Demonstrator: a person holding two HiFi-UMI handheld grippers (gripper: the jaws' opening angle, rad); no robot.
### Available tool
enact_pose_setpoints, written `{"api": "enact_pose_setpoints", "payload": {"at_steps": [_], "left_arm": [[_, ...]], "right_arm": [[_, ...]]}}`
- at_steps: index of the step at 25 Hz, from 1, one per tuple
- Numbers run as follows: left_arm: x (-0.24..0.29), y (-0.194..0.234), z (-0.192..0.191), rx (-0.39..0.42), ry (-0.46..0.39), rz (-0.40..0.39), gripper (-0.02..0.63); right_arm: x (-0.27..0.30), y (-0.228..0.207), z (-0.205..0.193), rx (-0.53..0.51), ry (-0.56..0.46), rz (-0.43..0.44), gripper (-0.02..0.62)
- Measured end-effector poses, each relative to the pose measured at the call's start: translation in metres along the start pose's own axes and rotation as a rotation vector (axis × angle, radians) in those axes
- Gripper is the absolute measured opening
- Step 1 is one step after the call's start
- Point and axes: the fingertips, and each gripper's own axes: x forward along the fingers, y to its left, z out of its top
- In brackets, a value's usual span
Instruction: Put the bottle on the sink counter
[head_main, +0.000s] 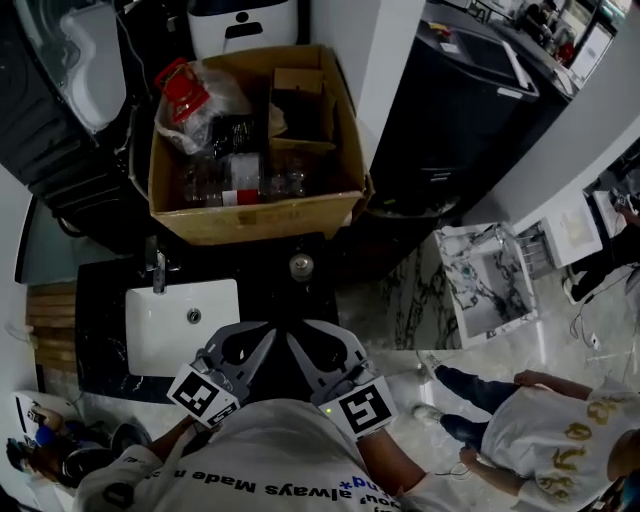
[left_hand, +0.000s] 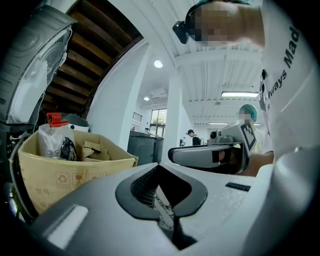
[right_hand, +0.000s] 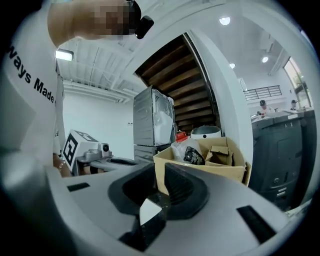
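Observation:
Several clear plastic bottles (head_main: 215, 183) lie in an open cardboard box (head_main: 255, 215) at the back of the black sink counter (head_main: 262, 292). A plastic bag with a red top (head_main: 185, 95) sits in the box's left corner. My left gripper (head_main: 252, 342) and right gripper (head_main: 312, 342) hover side by side near my body, over the counter's front edge and well short of the box. In the left gripper view the left gripper (left_hand: 161, 172) has its jaws together and empty. The right gripper (right_hand: 159, 172) also looks closed, with nothing between its pads. The box (right_hand: 215, 167) stands ahead of it.
A white basin (head_main: 180, 325) with a faucet (head_main: 157, 270) is sunk into the counter's left. A round metal fitting (head_main: 301, 266) stands in front of the box. A dark cabinet (head_main: 460, 100) is to the right, with a marble stand (head_main: 485, 275) and a person in white (head_main: 560, 430).

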Motion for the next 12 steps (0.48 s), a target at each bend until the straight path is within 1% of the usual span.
{"api": "enact_pose_setpoints", "payload": {"at_steps": [5, 10, 12], "left_arm": [[0.0, -0.011, 0.01, 0.017, -0.023, -0.005, 0.002], [-0.004, -0.021, 0.016, 0.014, -0.035, 0.0, 0.002], [-0.003, -0.025, 0.017, 0.017, -0.037, -0.006, 0.002]], "right_arm": [[-0.012, 0.009, 0.009, -0.008, -0.012, 0.002, 0.051], [-0.025, 0.018, 0.018, -0.022, -0.025, 0.004, 0.02], [-0.028, 0.019, 0.02, -0.03, -0.032, 0.004, 0.017]]}}
